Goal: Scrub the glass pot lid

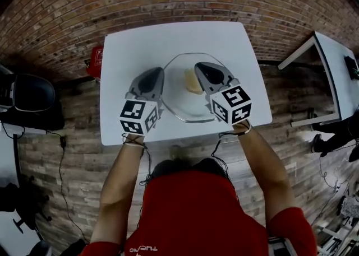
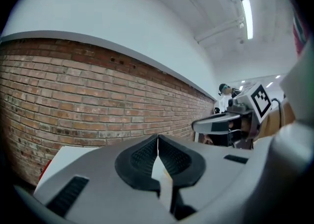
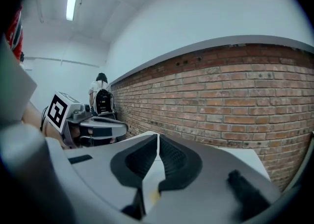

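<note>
Left tool (image 1: 153, 73) and right tool (image 1: 202, 68), both closed and empty, over the glass lid (image 1: 180, 107).
The lid lies on the white desk (image 1: 132, 47), with a yellow sponge (image 1: 193, 81) at its middle, between the tools.

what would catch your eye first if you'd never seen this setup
First come the two grey grippers with black-and-white marker cubes: the left gripper and the right gripper, both shut and empty, held over the middle of the white table. Below them lies the round glass pot lid, with a yellow sponge showing at its middle, between the two grippers.
</note>
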